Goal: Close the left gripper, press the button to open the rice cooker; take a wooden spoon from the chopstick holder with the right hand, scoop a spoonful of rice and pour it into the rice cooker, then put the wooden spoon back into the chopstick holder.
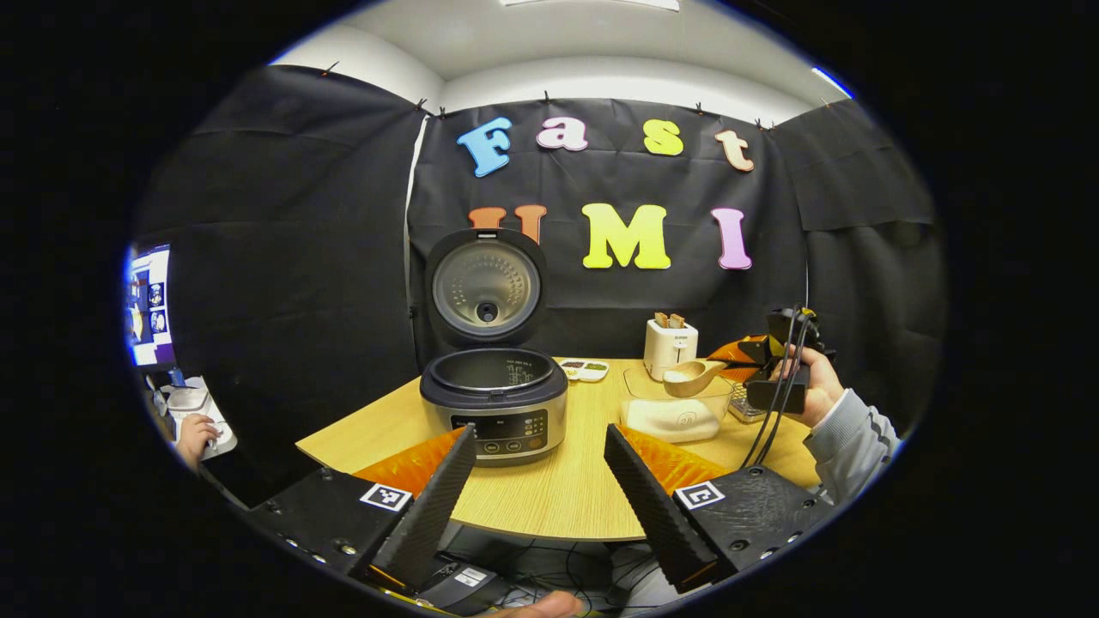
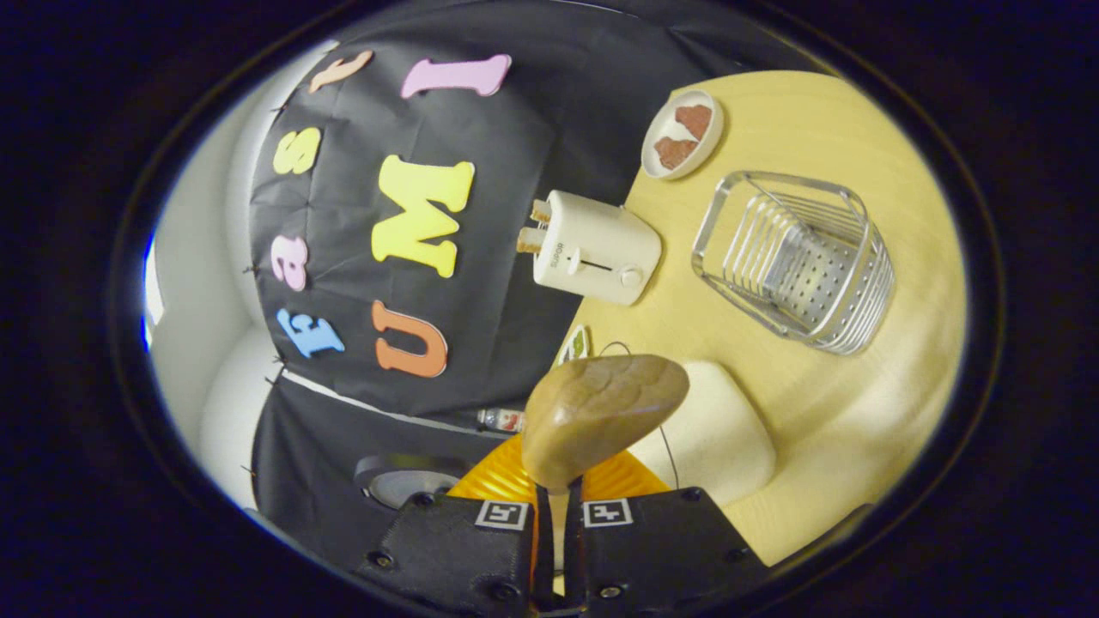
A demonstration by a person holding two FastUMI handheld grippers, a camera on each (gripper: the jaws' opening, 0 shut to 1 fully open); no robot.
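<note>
Already the cooker (image 1: 494,399) is opened and the spoon (image 2: 601,412) is pinched by the right gripper (image 2: 558,515); left gripper (image 1: 541,481) jaws are spread; scooping, pouring and returning remain.

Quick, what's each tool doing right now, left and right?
Left tool: open, holding nothing, facing the open rice cooker.
Right tool: closed on the wooden spoon, bowl above the rice container.
</note>
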